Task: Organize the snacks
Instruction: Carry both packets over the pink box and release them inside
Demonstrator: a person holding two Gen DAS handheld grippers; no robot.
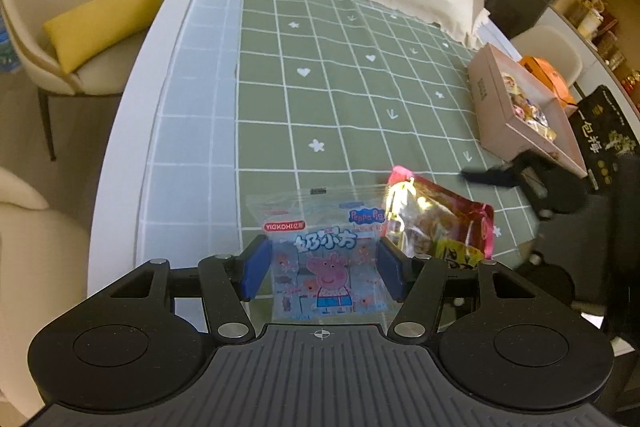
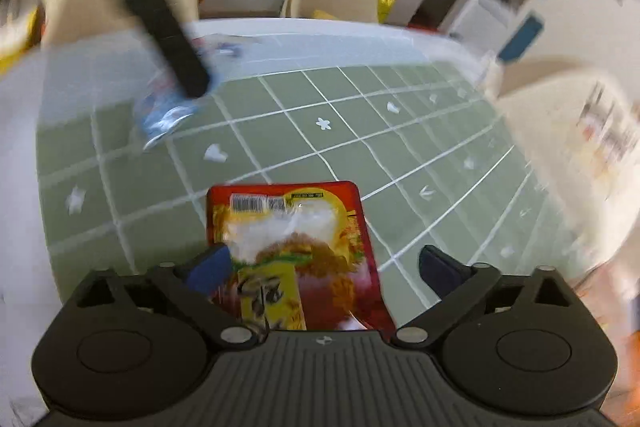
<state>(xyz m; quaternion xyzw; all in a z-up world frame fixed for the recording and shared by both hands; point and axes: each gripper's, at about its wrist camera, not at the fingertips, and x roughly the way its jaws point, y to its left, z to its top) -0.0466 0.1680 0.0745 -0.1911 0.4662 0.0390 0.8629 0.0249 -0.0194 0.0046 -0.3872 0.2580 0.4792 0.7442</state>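
While my left gripper (image 1: 322,269) is clamping the clear blue cartoon-pig snack bag (image 1: 320,251), my right gripper (image 2: 326,267) is gaping over the red foil snack packet (image 2: 296,259) (unheld); the pink cardboard box (image 1: 486,95) is holding wrapped sweets (image 1: 528,111).

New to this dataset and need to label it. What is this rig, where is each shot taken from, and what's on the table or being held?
There is no robot. A person holds a two-finger gripper in each hand, and each gripper has a fisheye camera that looks along its fingers. The black parts at the bottom of each picture are the gripper itself.

In the left wrist view, the left gripper has its blue pads against both sides of a blue Peppa Pig packet and appears to grip it.

In the right wrist view, the right gripper is open around a red snack packet. Its right-hand pad stands clear of the packet, so nothing is held.

Both packets are over a green checked tablecloth. An open pink box with snacks inside sits at its far right.
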